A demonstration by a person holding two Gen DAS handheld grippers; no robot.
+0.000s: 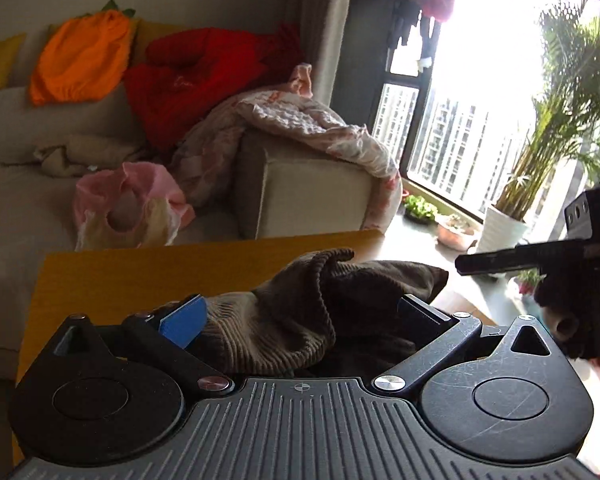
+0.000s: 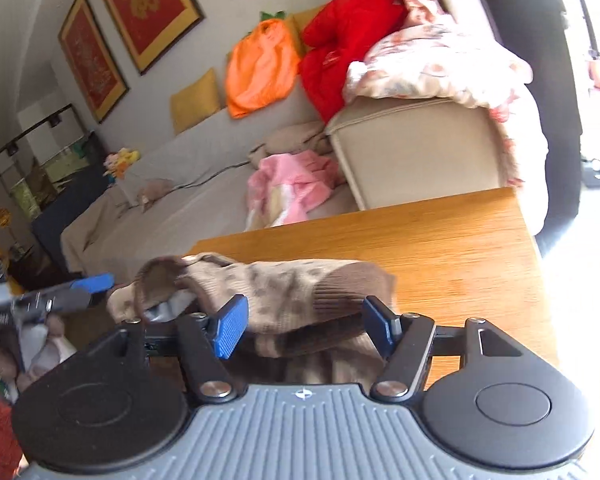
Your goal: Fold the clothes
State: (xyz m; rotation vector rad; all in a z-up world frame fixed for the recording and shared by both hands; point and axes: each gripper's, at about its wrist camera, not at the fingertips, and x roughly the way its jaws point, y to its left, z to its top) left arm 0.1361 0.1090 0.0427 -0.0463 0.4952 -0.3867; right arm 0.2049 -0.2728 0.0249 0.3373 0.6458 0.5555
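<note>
In the left wrist view, the left hand-held gripper (image 1: pixel 300 314) stands spread, with a brown knit garment (image 1: pixel 320 312) bunched between its fingers above the desk (image 1: pixel 140 276). In the right wrist view, the right hand-held gripper (image 2: pixel 306 322) also stands spread around the garment (image 2: pixel 292 292), above the desk (image 2: pixel 460 248).

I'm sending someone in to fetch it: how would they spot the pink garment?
Start at the beige sofa behind the wooden table. The pink garment lies crumpled on the seat, just in front of the armrest draped with a floral quilt. It is the only pale pink piece with a yellowish lining, set lower than the orange cushion and red jacket on the backrest.
</note>
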